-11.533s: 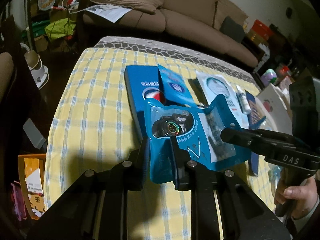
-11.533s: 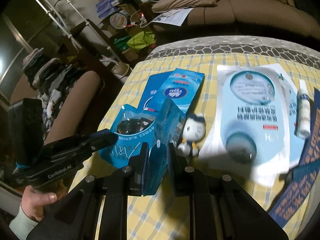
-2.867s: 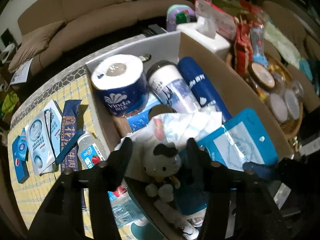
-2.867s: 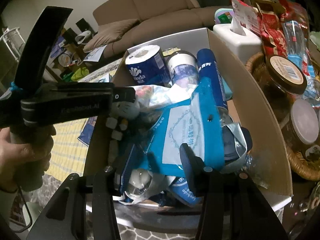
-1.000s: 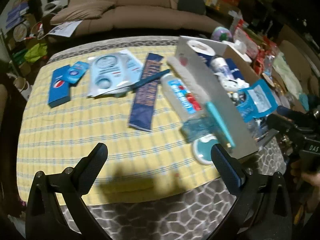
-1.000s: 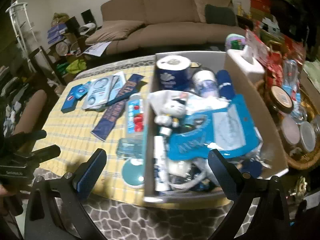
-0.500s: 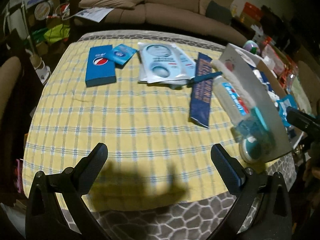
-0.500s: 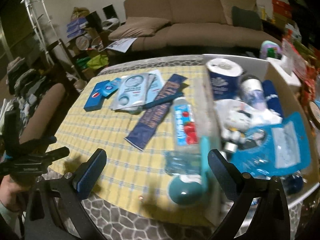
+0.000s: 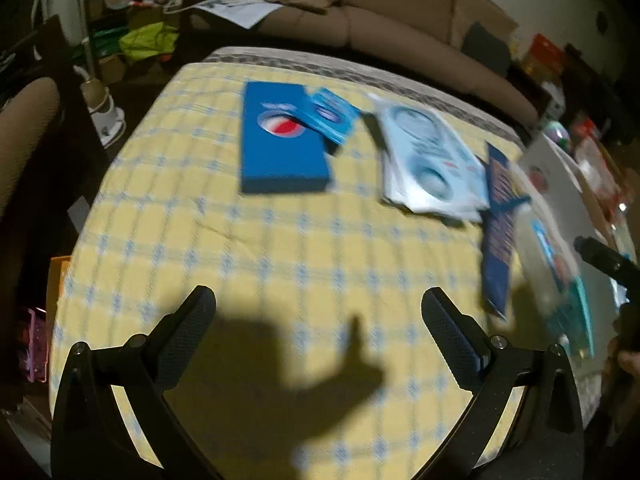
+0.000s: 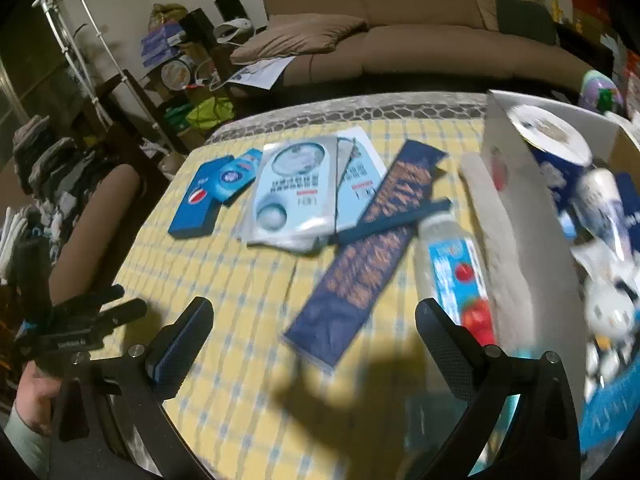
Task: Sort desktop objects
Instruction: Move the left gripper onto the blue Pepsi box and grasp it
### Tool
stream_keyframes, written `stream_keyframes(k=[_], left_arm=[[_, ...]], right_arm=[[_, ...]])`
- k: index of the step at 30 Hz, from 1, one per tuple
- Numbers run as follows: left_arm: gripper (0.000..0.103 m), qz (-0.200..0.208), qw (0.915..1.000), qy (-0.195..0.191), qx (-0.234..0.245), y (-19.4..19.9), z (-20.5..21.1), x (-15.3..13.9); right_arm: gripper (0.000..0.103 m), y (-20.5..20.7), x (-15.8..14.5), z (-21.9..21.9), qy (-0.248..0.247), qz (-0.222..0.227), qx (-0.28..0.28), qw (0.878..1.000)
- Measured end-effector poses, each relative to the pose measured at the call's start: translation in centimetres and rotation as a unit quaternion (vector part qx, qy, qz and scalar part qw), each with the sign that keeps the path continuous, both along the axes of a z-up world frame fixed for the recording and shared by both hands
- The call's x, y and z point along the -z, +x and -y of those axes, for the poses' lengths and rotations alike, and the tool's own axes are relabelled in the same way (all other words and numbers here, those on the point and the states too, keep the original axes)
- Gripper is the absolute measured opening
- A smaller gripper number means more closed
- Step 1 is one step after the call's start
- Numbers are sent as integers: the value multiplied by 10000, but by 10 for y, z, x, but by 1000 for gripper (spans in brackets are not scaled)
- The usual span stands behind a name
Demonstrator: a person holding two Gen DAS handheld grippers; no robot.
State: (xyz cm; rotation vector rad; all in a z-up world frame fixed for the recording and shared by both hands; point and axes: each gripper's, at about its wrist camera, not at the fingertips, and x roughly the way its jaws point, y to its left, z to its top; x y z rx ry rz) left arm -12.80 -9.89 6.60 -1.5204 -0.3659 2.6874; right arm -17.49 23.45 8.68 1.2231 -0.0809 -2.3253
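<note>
Both views look down on a yellow checked tablecloth (image 9: 304,240). My left gripper (image 9: 320,320) is open and empty above bare cloth. Beyond it lie a blue Pepsi box (image 9: 280,148), a small blue packet (image 9: 332,116) leaning on it, light blue mask packs (image 9: 432,164) and a long dark blue packet (image 9: 498,232). My right gripper (image 10: 312,332) is open and empty too, over the near end of the dark blue packet (image 10: 368,256). A water bottle (image 10: 452,264) lies against the cardboard box (image 10: 516,216).
The box holds a toilet roll (image 10: 548,132), a white cat toy (image 10: 612,308) and other items. A dark teal stick (image 10: 396,220) lies across the dark blue packet. A sofa (image 10: 420,40) stands behind the table, cluttered shelves (image 10: 172,60) and a chair at the left.
Both grippers have swung left, away from the box and over the tablecloth, staying open. The Pepsi box and mask packs are closer in the left view.
</note>
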Motion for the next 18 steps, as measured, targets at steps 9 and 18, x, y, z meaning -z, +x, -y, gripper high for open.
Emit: stream_keyframes(k=[9, 18], left_arm=[[103, -28, 9993, -210, -319, -66, 38, 14], [103, 101, 9968, -715, -340, -119, 13, 43]], right_arm=[[103, -60, 7, 45, -9, -62, -235, 9997], [103, -94, 14, 67, -139, -93, -158, 9997]])
